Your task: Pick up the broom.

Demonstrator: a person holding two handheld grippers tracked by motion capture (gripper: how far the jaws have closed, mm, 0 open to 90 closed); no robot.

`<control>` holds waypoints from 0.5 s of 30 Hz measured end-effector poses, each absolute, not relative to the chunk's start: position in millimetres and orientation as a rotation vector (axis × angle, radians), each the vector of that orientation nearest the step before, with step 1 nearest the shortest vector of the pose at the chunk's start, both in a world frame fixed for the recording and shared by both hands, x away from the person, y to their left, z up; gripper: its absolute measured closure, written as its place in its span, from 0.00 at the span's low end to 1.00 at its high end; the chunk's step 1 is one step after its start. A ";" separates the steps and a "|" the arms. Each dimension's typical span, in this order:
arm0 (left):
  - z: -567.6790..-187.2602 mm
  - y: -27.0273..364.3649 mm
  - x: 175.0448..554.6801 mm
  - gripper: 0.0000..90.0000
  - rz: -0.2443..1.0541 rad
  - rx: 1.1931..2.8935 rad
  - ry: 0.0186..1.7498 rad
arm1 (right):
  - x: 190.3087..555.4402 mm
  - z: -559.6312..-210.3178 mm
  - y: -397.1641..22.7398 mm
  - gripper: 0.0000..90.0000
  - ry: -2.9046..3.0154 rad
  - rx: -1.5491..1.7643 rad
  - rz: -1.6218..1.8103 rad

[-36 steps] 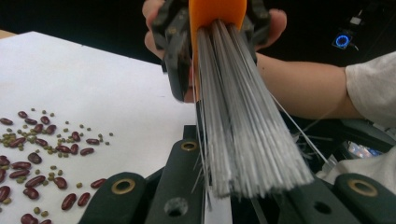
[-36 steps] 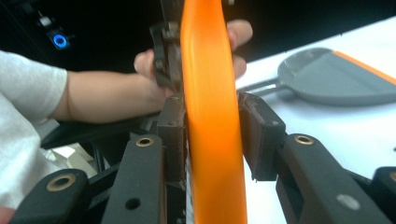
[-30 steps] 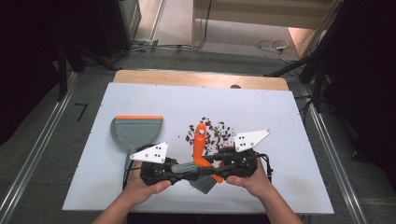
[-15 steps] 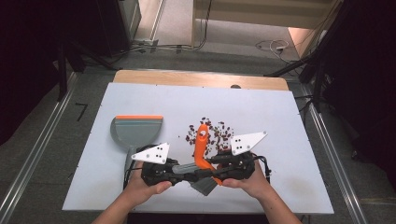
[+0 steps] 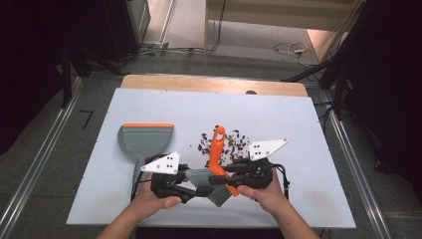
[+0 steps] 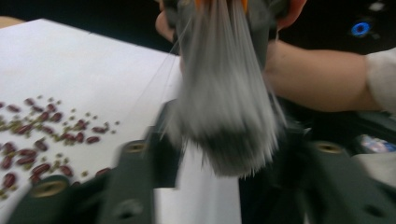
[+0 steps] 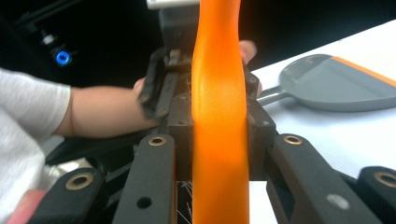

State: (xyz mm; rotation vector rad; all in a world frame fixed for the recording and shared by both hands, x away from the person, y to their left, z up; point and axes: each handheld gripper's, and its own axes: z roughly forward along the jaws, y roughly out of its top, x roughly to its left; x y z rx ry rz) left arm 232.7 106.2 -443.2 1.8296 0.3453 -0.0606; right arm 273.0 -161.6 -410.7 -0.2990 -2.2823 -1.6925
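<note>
A brush with an orange handle [image 5: 217, 148] and grey bristles [image 5: 211, 183] is held over the white table's near edge. My right gripper [image 5: 222, 175] is shut on the handle [image 7: 218, 116], whose pads press both its sides. My left gripper [image 5: 198, 185] faces it from the left. Its jaws have just been opening and stand apart with the bristles [image 6: 229, 112] hanging between them, blurred. A grey dustpan [image 5: 144, 141] with an orange lip lies flat to the left. Red beans [image 5: 234, 142] are scattered behind the brush.
The beans [image 6: 42, 140] and small green bits lie on the white table [image 6: 84, 65] left of the bristles. The dustpan [image 7: 336, 86] lies beyond the handle. A bare wooden strip [image 5: 209, 83] runs along the far edge. Dark floor and rails surround the table.
The left gripper's jaws have spread apart around the bristles. Both hands and the brush stay in nearly the same place.
</note>
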 end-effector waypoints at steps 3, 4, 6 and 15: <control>-444.3 111.5 233.0 0.32 -0.016 1.817 0.407 | 275.2 -408.6 -167.0 0.77 -2.304 -0.353 -1.710; -444.3 111.5 233.0 0.27 -0.016 1.817 0.407 | 276.4 -408.4 -169.1 0.77 -2.304 -0.369 -1.712; -445.9 121.0 234.1 0.18 0.007 1.794 0.469 | 278.1 -407.6 -173.2 0.77 -2.321 -0.413 -1.728; -447.6 151.0 233.5 0.01 0.103 1.766 0.563 | 287.7 -405.1 -190.7 0.77 -2.438 -0.642 -1.737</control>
